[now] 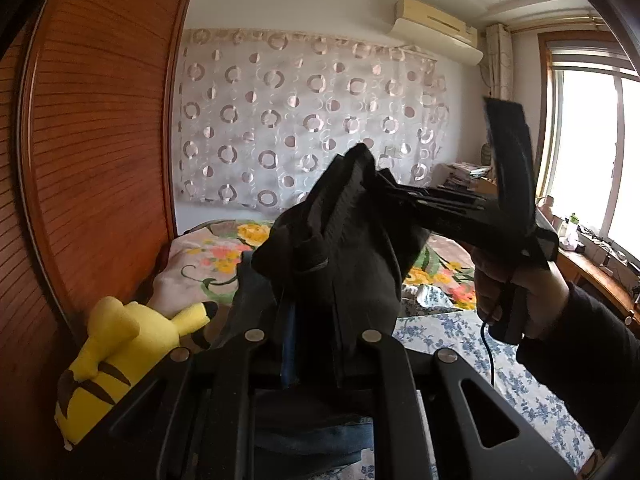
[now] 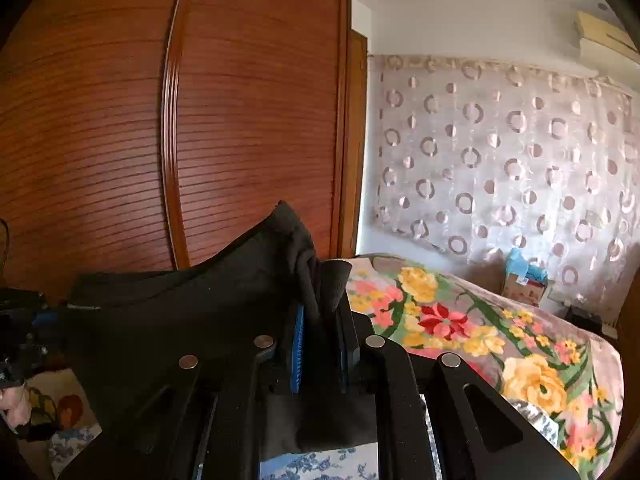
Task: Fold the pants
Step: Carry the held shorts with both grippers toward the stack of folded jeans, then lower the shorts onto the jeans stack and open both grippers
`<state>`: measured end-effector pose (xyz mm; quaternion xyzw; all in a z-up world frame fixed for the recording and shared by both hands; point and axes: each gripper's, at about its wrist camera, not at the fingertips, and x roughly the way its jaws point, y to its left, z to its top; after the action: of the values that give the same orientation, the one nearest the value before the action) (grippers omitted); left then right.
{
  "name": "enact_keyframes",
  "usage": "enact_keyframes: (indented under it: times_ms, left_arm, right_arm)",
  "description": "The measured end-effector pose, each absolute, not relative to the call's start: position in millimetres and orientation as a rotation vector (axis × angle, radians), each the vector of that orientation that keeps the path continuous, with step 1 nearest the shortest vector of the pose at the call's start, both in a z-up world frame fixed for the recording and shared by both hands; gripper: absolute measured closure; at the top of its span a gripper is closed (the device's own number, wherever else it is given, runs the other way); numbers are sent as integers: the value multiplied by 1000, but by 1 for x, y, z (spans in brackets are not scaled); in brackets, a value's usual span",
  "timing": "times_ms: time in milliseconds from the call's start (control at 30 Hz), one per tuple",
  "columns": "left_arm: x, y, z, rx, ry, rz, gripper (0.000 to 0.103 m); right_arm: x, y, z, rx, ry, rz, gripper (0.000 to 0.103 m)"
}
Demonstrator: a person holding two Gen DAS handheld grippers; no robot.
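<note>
The black pants (image 1: 340, 248) hang bunched in the air above the bed, held between both grippers. At the bottom of the left wrist view my left gripper (image 1: 314, 320) is shut on a fold of the dark cloth, which covers most of its fingers. My right gripper (image 1: 394, 194), held by a hand (image 1: 520, 288) in a dark sleeve, reaches in from the right and bites the upper edge of the same bunch. In the right wrist view my right gripper (image 2: 320, 320) has its blue pads (image 2: 298, 352) pressed on a ridge of the pants (image 2: 180, 308), which spread away to the left.
A yellow plush toy (image 1: 120, 344) lies by the wooden wardrobe (image 1: 100, 140). The bed carries a floral blanket (image 2: 480, 340) and a blue-flowered sheet (image 1: 460, 340). A cardboard box (image 2: 524, 280) stands by the curtained wall. A cluttered desk (image 1: 592, 268) runs under the window.
</note>
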<state>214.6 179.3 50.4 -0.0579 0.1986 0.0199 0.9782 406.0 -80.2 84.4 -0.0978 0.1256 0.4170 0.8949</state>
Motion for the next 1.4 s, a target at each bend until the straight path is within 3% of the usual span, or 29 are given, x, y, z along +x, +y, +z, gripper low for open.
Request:
enact_keyframes:
  times_ms: [633,667,767,867,933,1000,1400]
  left_arm:
    - [217,200,25,-182,454,108,85]
    - [218,201,24,-186,463,111,85]
    - [220,203,23,-197,476,119,80]
    - [217,204,25,-200,469,131,73]
    - [214,204,28,-205,453,127,57]
    - [211,201,34,-201,422,115,50]
    - [241,181,-9,-166,610,78,48]
  right_arm:
    - [445,-35,92,-334,338,910,90]
    - [447,-35,91,-336,348,914,86]
    - [447,-44,94,-321,348,888,69]
    - [449,-59,100,-278,351,895,69]
    - [447,-71,102,-269,351,904,69]
    - [444,-80,100,-262,359,921,69]
    - [493,-88,69,-228,541,919,69]
